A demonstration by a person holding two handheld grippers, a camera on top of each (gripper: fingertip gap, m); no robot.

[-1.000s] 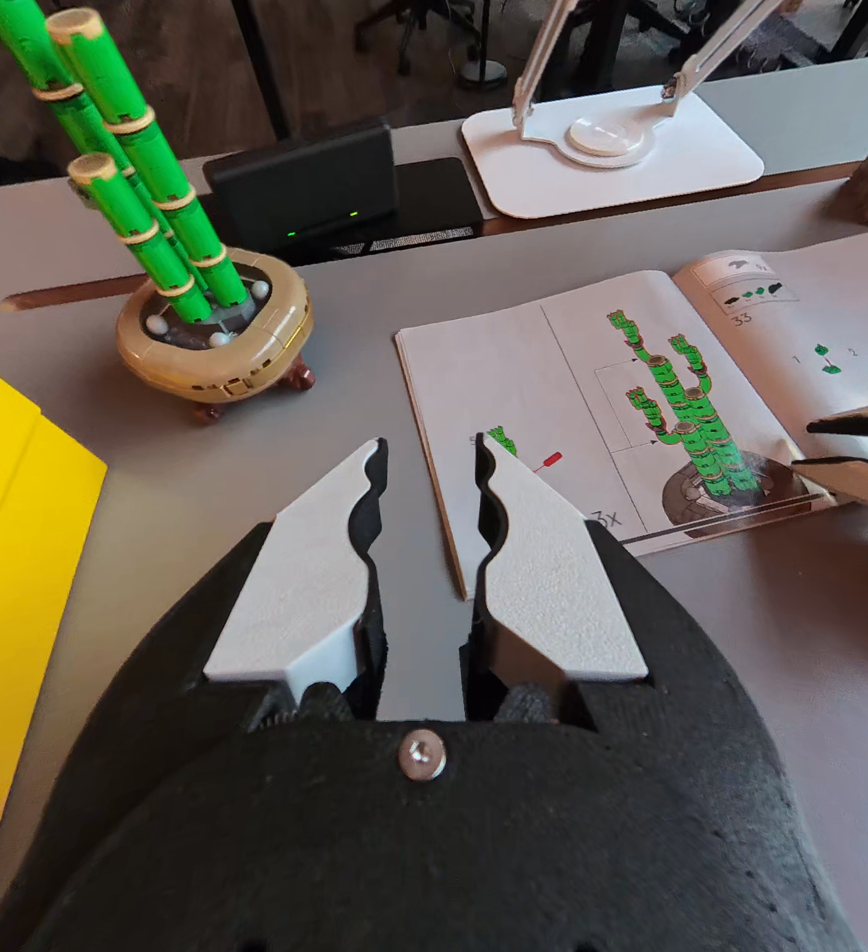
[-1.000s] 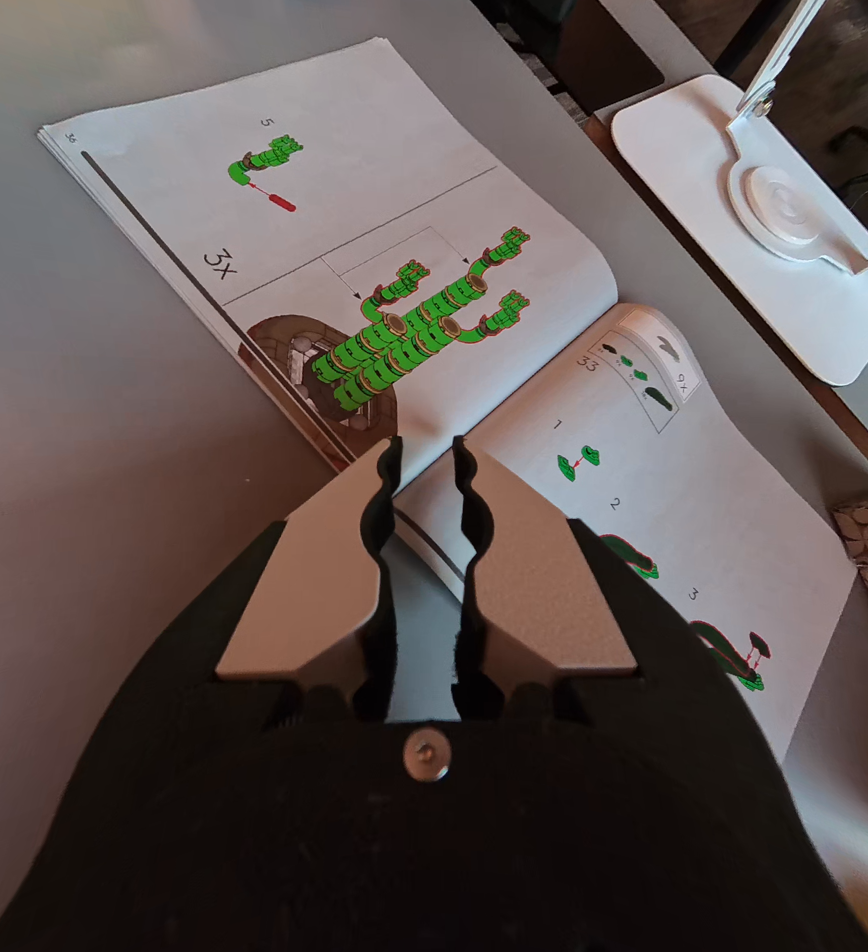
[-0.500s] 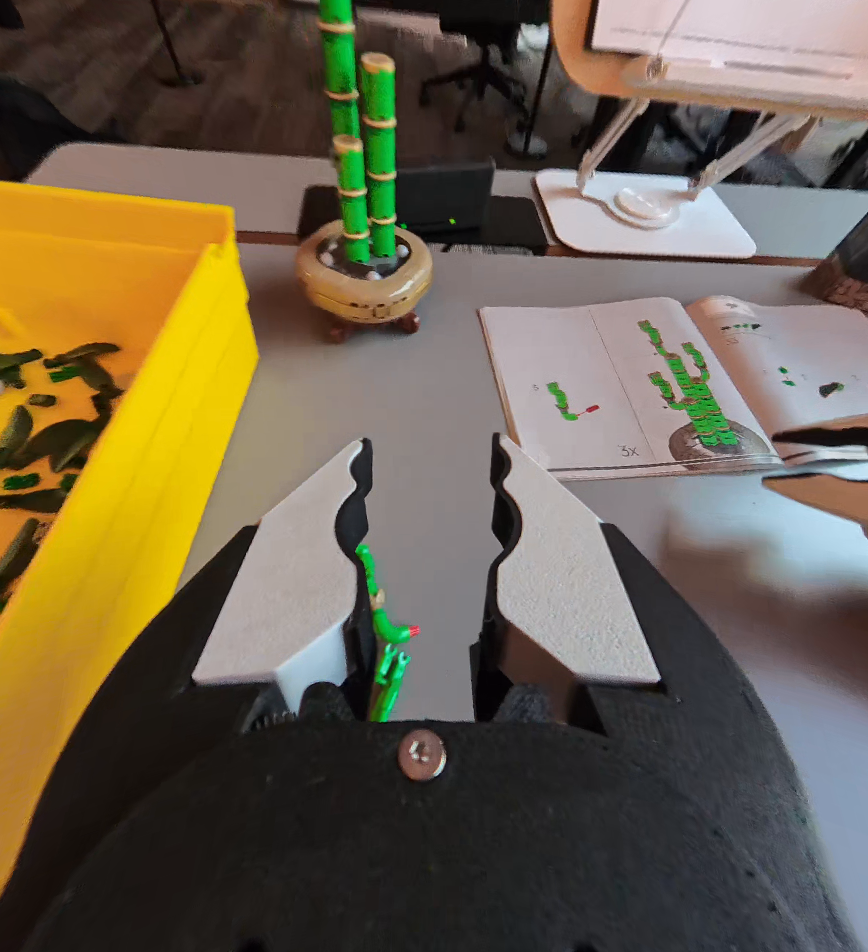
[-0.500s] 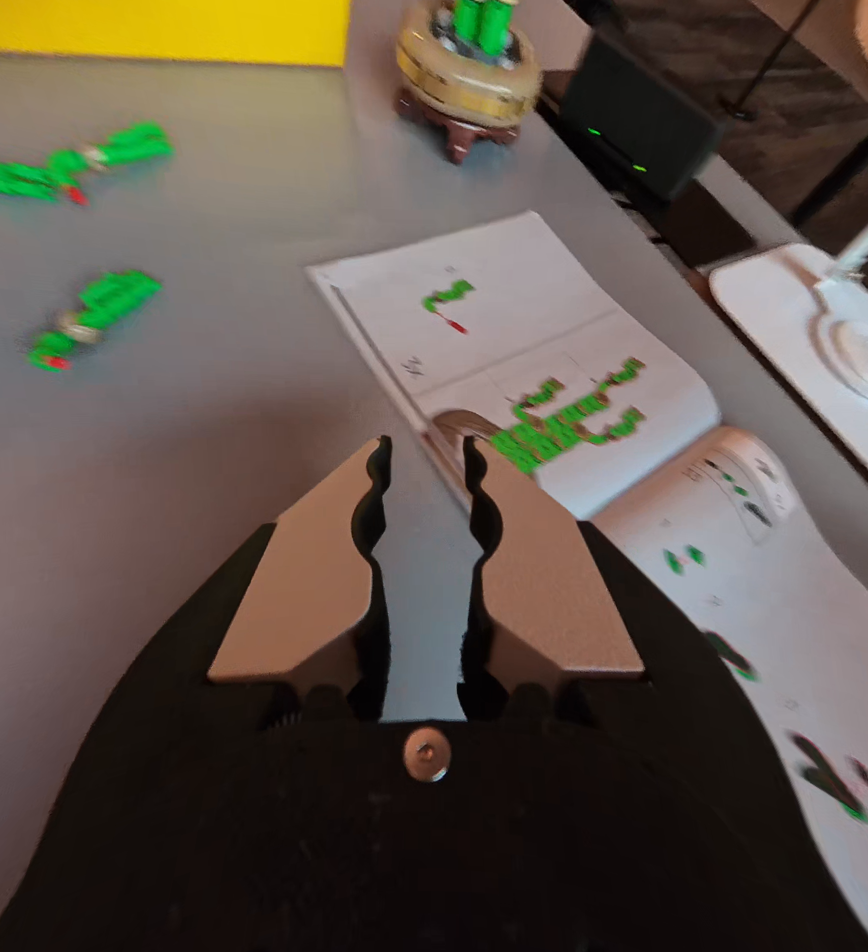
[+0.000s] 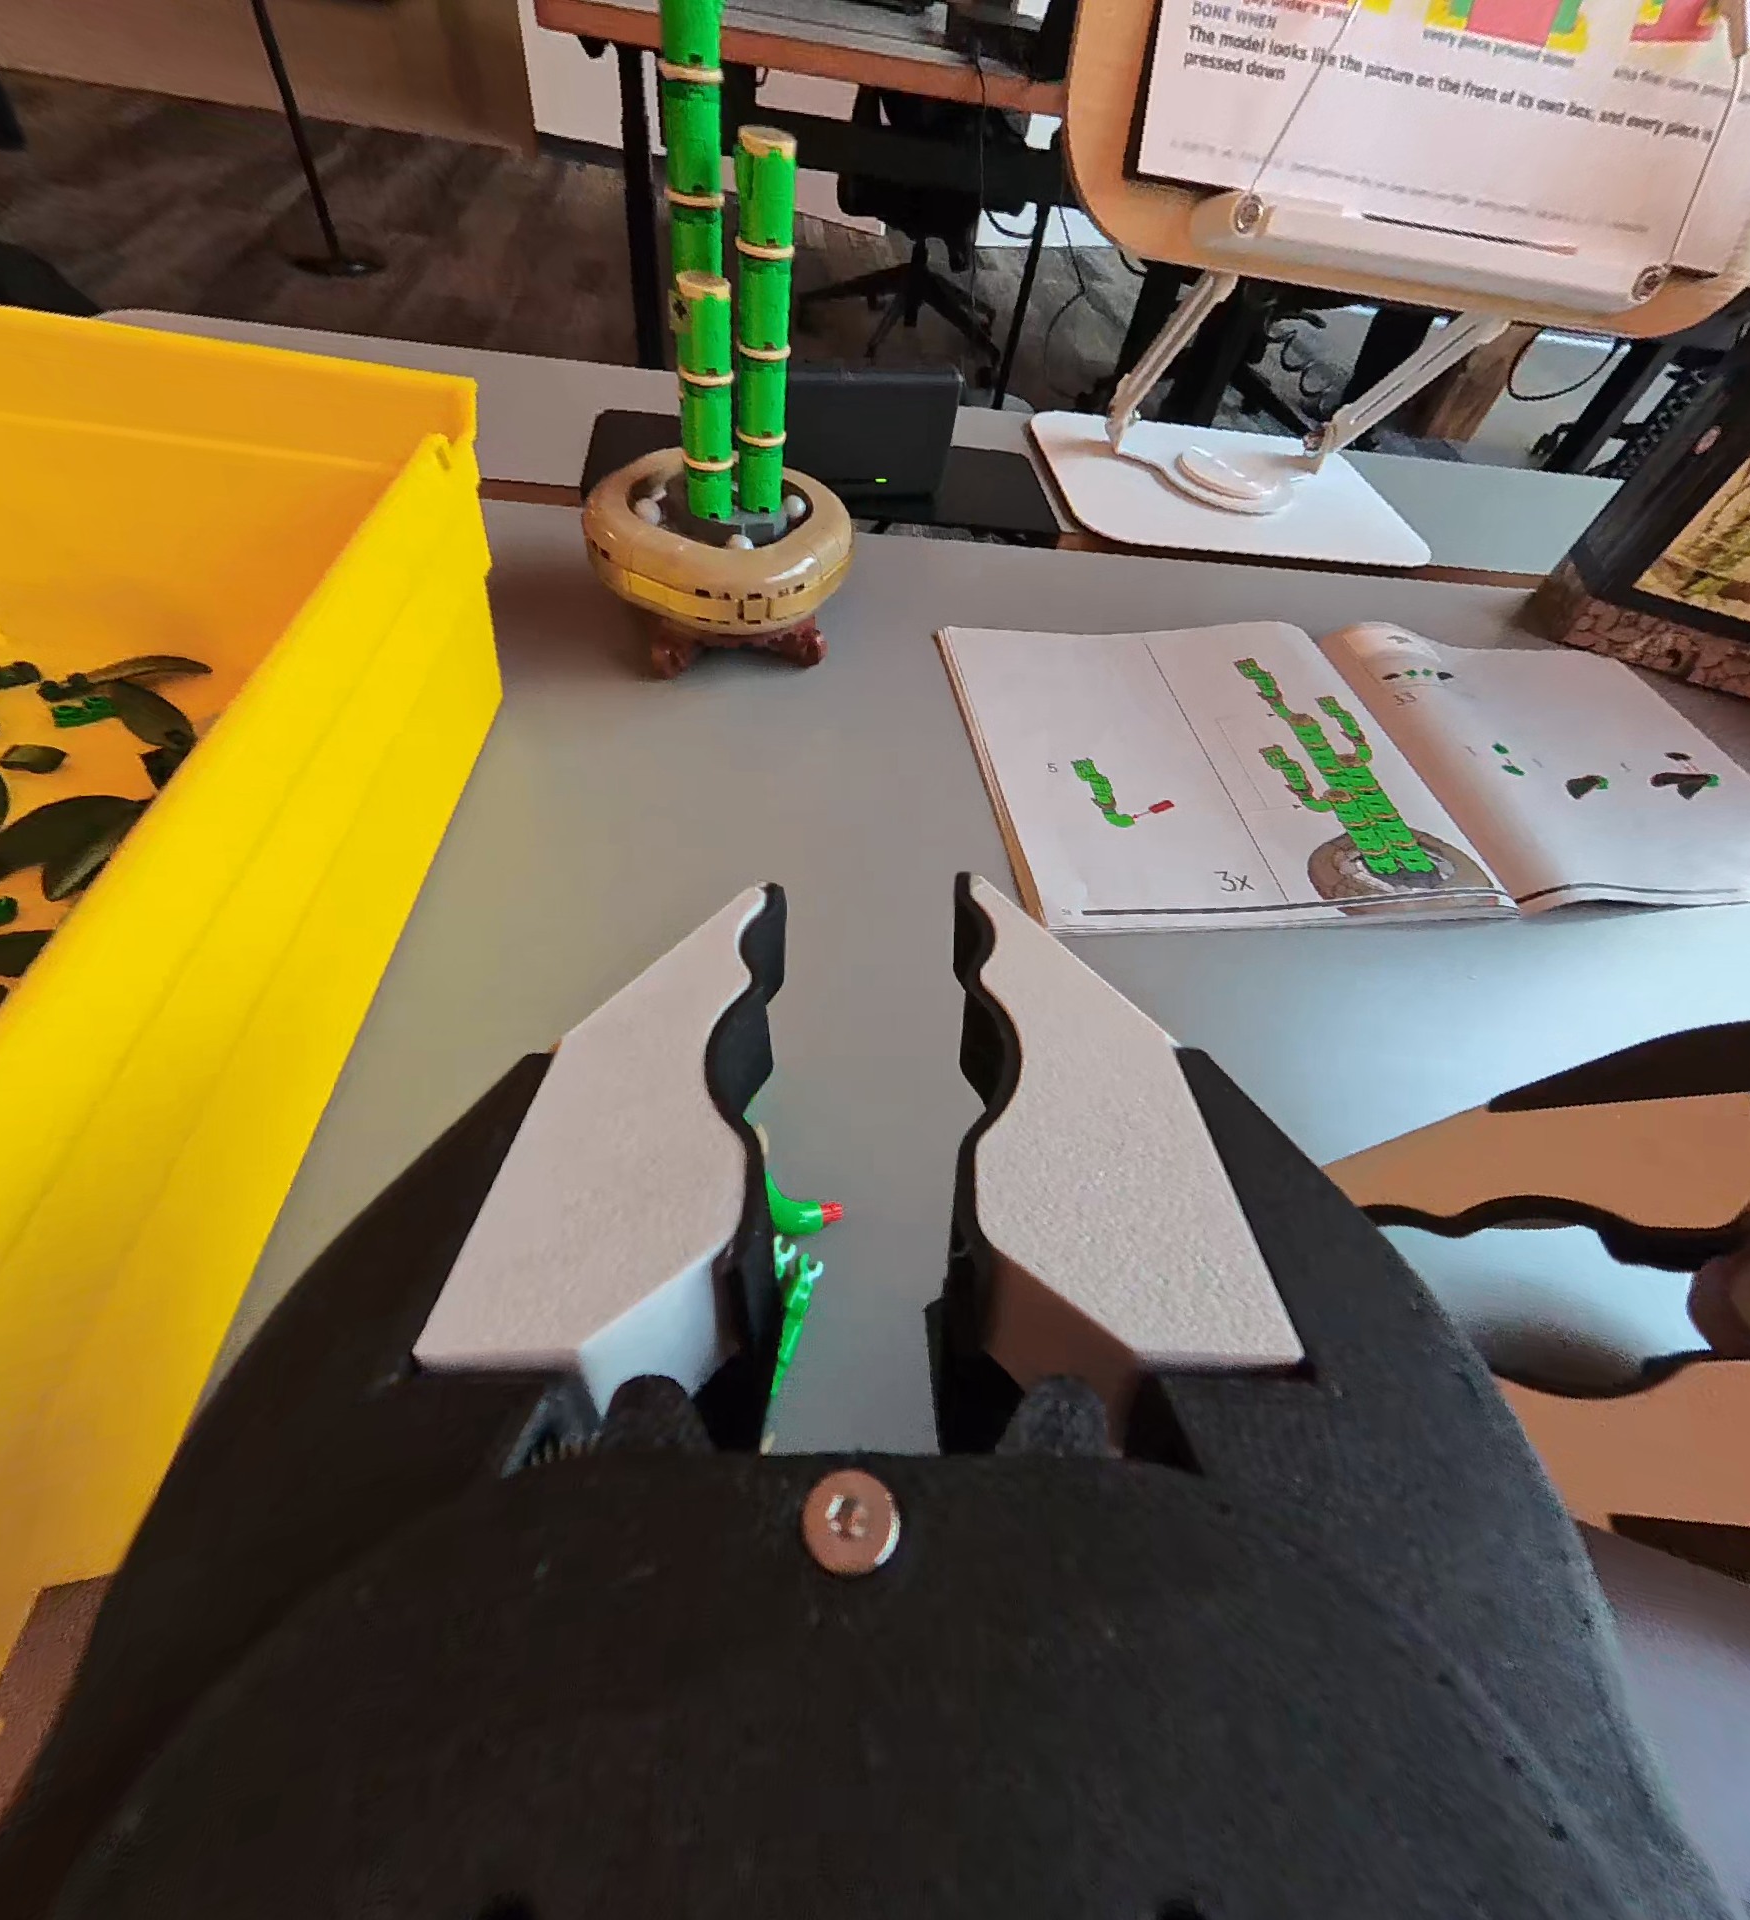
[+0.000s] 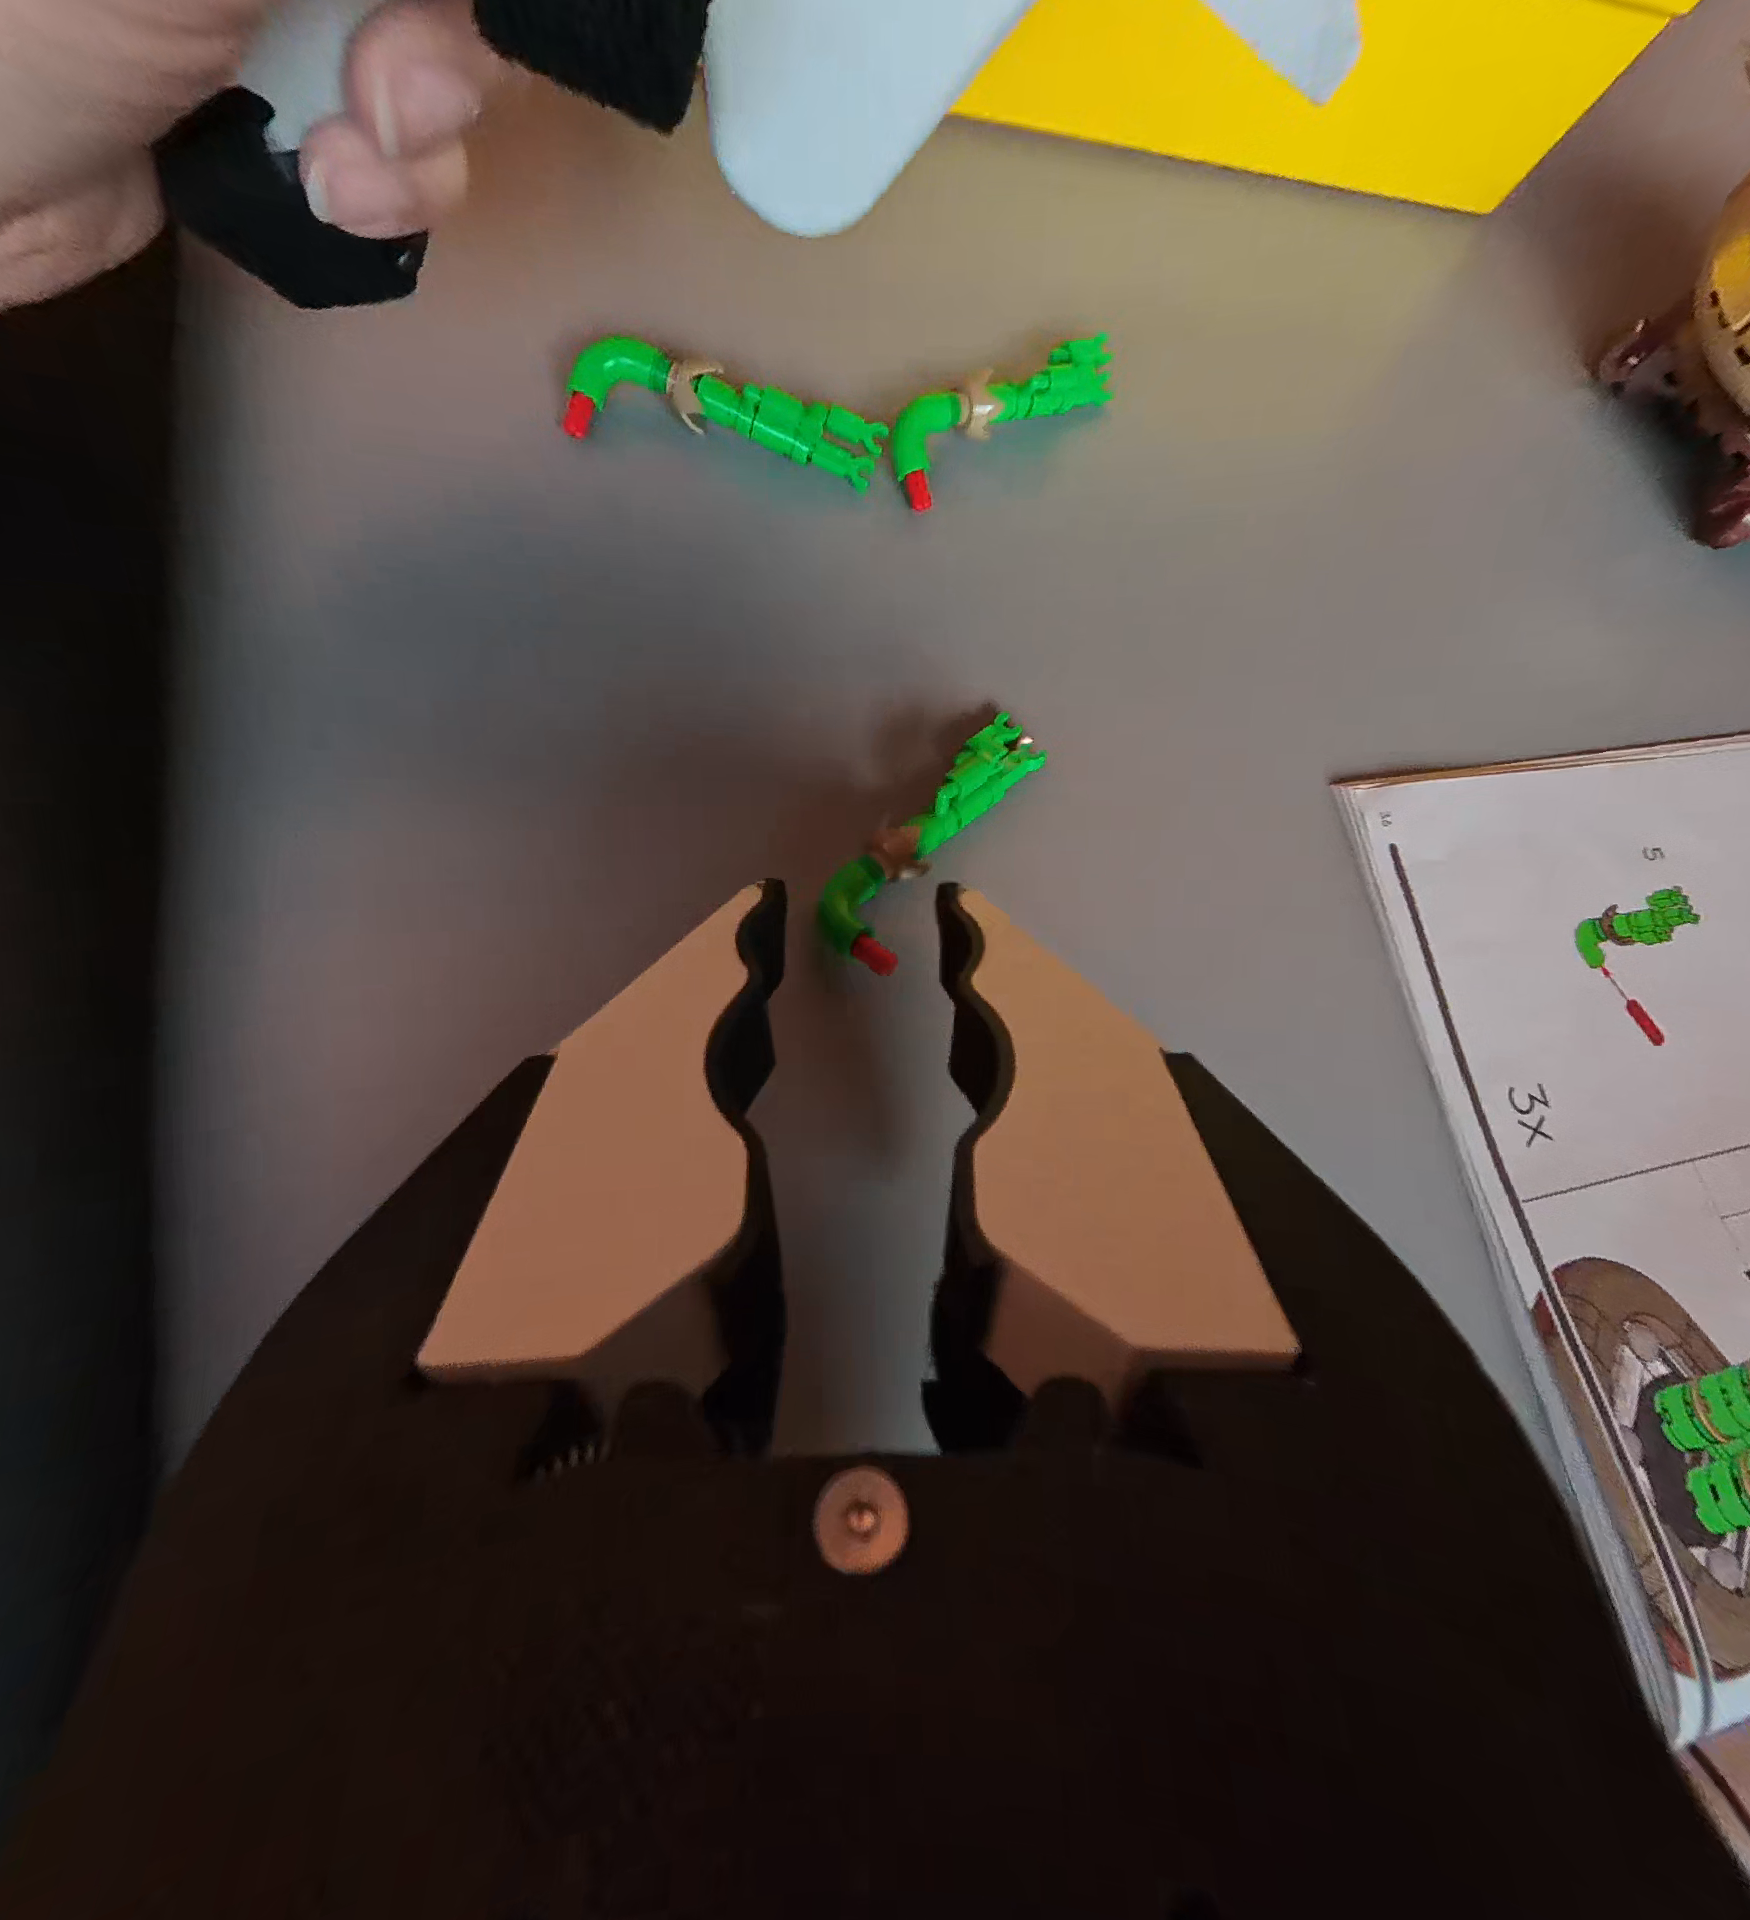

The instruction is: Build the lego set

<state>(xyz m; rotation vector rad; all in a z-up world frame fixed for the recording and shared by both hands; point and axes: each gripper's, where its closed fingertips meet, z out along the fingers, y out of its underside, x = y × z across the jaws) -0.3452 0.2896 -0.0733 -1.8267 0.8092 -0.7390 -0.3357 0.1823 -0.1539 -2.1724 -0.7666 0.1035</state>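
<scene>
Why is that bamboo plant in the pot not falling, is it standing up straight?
Yes, upright. The bamboo stalks rise straight from the tan pot, which sits level on its brown feet on the grey table.

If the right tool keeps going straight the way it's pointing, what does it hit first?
Most likely the nearest green branch piece, lying on the table just past the open right tool; its height above it is unclear.

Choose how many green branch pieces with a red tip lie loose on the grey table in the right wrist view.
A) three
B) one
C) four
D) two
A: two branches lie end to end farther off, and a third lies just ahead of the open right tool.
</scene>
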